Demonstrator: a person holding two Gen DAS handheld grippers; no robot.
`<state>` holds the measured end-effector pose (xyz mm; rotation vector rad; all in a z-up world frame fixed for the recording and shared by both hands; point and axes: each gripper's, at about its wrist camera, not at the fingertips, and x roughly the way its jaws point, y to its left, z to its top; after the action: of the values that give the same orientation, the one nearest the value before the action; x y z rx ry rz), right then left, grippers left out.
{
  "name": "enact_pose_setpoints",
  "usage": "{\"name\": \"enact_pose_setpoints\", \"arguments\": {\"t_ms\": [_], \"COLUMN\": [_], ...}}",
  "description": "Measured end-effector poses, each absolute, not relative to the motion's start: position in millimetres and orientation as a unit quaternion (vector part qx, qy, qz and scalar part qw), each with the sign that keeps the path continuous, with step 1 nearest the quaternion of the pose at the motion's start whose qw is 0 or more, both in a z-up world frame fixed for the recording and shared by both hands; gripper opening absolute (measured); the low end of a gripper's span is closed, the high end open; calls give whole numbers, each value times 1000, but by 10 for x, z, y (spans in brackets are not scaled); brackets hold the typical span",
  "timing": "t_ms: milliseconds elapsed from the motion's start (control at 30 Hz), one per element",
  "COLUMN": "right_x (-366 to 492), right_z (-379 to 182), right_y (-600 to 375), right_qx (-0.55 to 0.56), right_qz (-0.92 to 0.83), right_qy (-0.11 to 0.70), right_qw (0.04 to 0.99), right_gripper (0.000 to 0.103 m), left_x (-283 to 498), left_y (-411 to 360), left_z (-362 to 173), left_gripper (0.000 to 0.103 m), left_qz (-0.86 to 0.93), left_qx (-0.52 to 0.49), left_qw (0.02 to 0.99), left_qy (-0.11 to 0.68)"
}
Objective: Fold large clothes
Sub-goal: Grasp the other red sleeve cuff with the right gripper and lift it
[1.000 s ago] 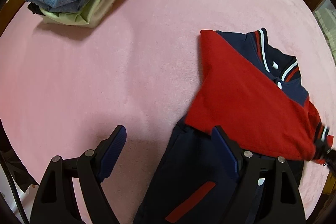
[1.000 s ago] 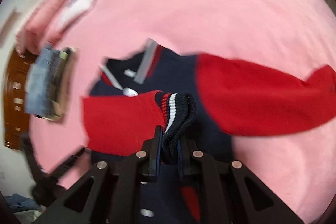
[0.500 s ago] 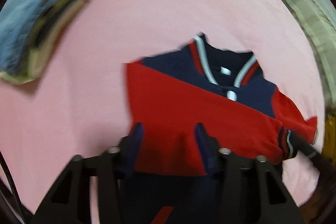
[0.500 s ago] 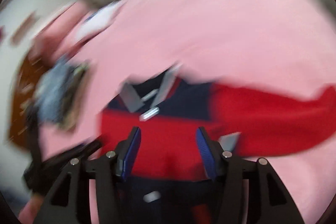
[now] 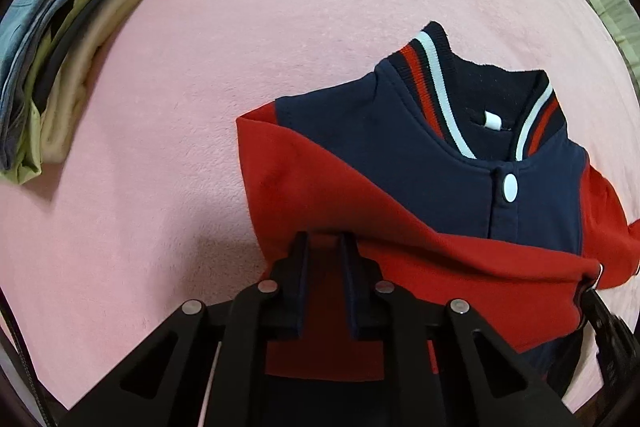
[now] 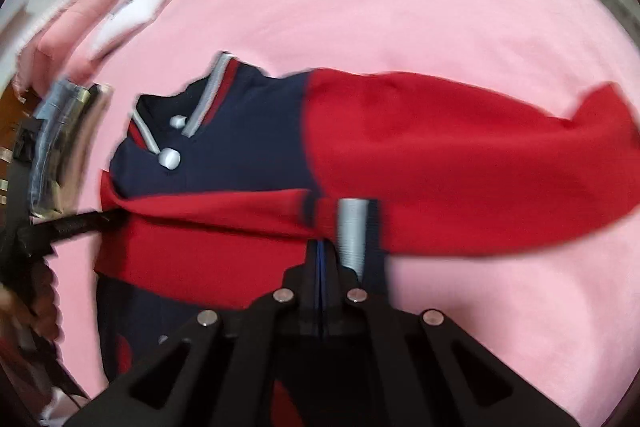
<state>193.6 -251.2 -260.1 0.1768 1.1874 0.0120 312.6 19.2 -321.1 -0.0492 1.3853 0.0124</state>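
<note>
Crosswise on the jacket (image 5: 400,147), mid-bed (image 5: 280,27), the folded sleeve (image 5: 400,239) runs between both grippers. The left gripper (image 5: 325,247), jaws nearly closed, pinches its fold; the right gripper (image 6: 326,251), jaws together, clamps the cuff (image 6: 352,231).
</note>
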Motion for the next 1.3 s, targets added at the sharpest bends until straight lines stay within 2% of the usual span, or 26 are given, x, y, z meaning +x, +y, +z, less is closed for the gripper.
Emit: {"name": "enact_pose_setpoints", "arguments": {"t_ms": [33,100,200,333,433,600,700,800,867,1067,1133,1200,1267,1300], "right_x": [1904,1860,1922,2347,2444,2210,1921,1682,1596,1481,1444,1434,1496,1518], "right_z": [-2525,-2381,-2277,-2531,-2624,-2597,-2552,-2461,-2440,-2520,-2576,-2640,-2690,-2710], "right_y": [-2466,-2480,-2539,-2152,-2133,-2693,-3197,-3556,-3690,-3978,-4132,-4312,-4418,-4487], "right_qx": [40,32,140,177,109,103,150,195,212,278,325,369,386,392], "right_qz": [-5,-9,36,76,7,-85,-103,-101,-92,-92,-97,-102,-112,-118], "right_qy": [549,519,471,506,534,548,544,529,526,527,524,514,502,498], "right_qw": [835,854,870,841,838,826,819,820,819,798,781,768,765,765], "right_gripper": [0,0,2,3,3,2,2,2,2,3,10,42,51,51], "left_x": [3124,3133,3097,3162,3251,3359,3260,3052,2953,2753,2722,2671,2590,2541], "left_y": [162,74,-4,-193,-225,-39,-77,-291,-529,-1374,-1625,-1767,-1859,-1882], "left_z": [-3205,-3166,-3052,-3213,-3257,-3202,-3186,-3117,-3043,-3078,-3153,-3187,-3228,-3196], "left_gripper": [15,15,15,16,16,16,16,17,23,23,23,23,23,23], "left_qz": [9,5,-34,-35,-10,35,34,0,-43,-130,-128,-116,-107,-107], "left_qx": [-17,-16,-43,-23,-23,-30,-39,-38,-43,-18,-13,-10,-4,-9], "left_qw": [769,778,792,778,779,779,772,773,775,766,758,749,747,750], "left_qy": [638,628,609,627,627,626,634,633,629,629,639,652,656,653]}}
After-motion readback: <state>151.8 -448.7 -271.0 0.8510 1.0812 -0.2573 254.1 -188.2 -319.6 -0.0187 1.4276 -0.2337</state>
